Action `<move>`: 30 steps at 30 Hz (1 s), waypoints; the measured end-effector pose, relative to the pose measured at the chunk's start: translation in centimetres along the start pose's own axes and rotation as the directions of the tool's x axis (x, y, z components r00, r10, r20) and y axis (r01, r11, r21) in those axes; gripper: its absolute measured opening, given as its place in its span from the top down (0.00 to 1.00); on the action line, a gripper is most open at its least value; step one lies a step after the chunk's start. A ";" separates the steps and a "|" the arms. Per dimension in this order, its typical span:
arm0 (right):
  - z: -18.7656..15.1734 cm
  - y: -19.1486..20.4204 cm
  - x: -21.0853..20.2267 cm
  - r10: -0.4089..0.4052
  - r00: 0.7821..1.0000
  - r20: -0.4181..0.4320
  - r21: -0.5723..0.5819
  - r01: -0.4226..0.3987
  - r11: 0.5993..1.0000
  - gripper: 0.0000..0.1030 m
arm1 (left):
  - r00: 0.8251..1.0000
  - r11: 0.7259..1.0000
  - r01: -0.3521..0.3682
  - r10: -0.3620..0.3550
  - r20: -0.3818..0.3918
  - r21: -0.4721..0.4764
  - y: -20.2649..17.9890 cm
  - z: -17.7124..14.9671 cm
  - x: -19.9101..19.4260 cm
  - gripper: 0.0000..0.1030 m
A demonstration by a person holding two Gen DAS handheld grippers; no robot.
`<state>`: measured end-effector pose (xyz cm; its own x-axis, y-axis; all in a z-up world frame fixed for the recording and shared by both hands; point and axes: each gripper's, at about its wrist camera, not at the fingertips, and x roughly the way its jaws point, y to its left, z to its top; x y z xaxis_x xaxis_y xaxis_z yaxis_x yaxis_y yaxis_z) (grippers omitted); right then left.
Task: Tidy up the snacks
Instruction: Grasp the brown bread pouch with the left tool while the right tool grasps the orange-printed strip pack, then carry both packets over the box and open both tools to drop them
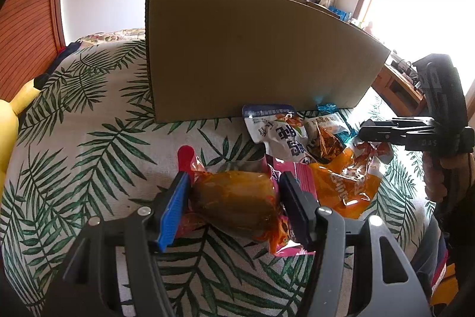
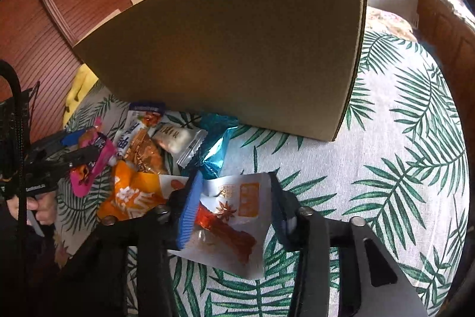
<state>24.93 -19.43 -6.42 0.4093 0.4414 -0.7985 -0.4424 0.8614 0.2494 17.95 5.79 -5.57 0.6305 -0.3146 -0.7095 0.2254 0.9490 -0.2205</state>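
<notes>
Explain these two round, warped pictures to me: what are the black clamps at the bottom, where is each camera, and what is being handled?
There is no robot. A person holds a hand-held gripper in each hand, and a wide-angle camera on each looks forward along its two fingers, hence the warped look.

The left wrist picture shows the left hand-held gripper with its pads against a pink-edged snack pack holding something brown. The other hand-held gripper appears at its right edge.

The right wrist picture shows the right hand-held gripper around a silver packet with orange-red strips inside. The blue pad touches it; whether the far pad does too, I cannot tell.

Everything lies on a leaf-print cloth. More snack packets are piled before a tall cardboard box, whose inside is hidden.
</notes>
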 end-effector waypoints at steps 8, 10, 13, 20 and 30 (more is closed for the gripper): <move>-0.8 -0.3 -1.8 0.010 1.000 0.015 0.010 -0.010 1.000 0.97 | 1.000 1.000 -0.002 0.002 0.001 0.000 0.0 0.0 0.0 0.41; -1.1 -0.3 -2.4 0.009 1.000 0.027 0.008 -0.009 1.000 0.98 | 1.000 1.000 -0.005 0.005 0.002 -0.001 0.0 0.0 0.0 0.41; -1.3 0.4 -3.4 -0.006 0.998 0.058 -0.002 0.006 1.000 0.99 | 1.000 1.000 -0.011 0.011 0.003 -0.002 -0.1 0.1 -0.1 0.41; -1.5 3.6 -6.4 -0.066 0.988 0.137 -0.083 0.078 0.993 1.00 | 0.999 1.000 -0.005 0.006 0.045 -0.010 -0.1 0.4 -1.8 0.41; -1.0 8.9 -10.4 -0.117 0.965 0.236 -0.230 0.173 0.958 1.00 | 0.991 1.000 0.005 -0.008 0.136 0.018 -1.8 1.8 -5.6 0.41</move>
<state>15.91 -16.63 3.55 0.6352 0.3839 -0.6702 -0.5364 0.8436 -0.0251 15.37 5.75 -0.02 0.7239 -0.3217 -0.6103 0.2417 0.9468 -0.2124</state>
